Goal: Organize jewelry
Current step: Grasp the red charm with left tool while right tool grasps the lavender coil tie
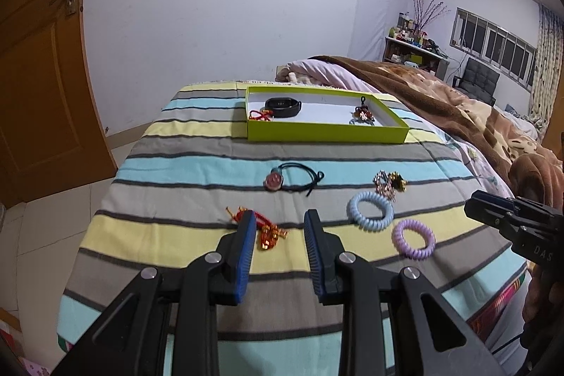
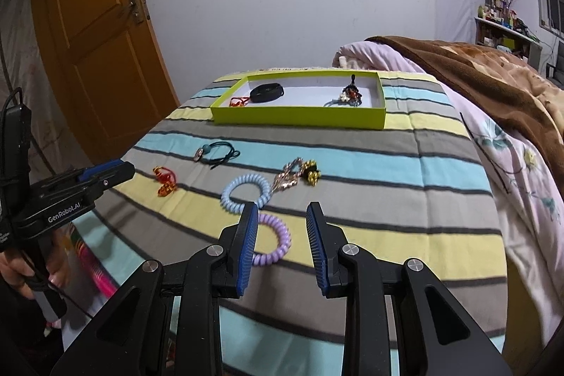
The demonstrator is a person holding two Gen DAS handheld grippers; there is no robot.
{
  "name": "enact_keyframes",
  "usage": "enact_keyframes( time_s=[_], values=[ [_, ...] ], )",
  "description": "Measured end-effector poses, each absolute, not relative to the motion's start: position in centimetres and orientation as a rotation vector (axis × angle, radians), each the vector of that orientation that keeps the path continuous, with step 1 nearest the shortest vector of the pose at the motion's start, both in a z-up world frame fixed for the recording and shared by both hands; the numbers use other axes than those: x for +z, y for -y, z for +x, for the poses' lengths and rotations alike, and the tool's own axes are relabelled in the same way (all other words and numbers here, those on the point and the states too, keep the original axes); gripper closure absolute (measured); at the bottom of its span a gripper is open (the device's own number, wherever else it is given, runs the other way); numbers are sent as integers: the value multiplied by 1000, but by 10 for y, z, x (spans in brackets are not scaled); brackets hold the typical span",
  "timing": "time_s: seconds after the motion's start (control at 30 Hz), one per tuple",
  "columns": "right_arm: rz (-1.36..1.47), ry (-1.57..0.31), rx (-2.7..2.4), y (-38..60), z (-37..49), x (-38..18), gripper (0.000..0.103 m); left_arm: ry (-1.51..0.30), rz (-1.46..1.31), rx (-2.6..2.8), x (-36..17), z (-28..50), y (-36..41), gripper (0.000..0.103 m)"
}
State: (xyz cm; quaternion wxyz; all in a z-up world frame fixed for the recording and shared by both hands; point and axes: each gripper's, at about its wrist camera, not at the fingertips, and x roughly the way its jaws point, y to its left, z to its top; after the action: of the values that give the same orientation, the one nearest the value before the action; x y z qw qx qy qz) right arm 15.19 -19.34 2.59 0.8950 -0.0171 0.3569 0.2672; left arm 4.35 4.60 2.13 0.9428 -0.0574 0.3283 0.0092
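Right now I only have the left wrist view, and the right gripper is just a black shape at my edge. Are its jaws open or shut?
Observer: Open. The right wrist view shows the right gripper with its jaws apart and nothing gripped.
Operator: What is it lined up with?
Observer: The purple coil hair tie lies just ahead of it, partly hidden by the gripper itself.
Operator: Does my left gripper touch the red bracelet?
Observer: It looks not. Seen from the side, the left gripper stops short of the red-and-gold bracelet, with striped cover showing between them.
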Motion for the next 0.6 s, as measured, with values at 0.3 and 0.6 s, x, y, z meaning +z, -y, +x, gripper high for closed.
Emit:
enact_keyframes(
  time_s=[0.3,0.6],
  values=[
    [-29,-767,564,197,144,20,74,-688,-144,27,13,35,-51,73],
    [-41,-790,569,192,149,12,74,-717,-154,42,3,44,-58,74]
  ],
)
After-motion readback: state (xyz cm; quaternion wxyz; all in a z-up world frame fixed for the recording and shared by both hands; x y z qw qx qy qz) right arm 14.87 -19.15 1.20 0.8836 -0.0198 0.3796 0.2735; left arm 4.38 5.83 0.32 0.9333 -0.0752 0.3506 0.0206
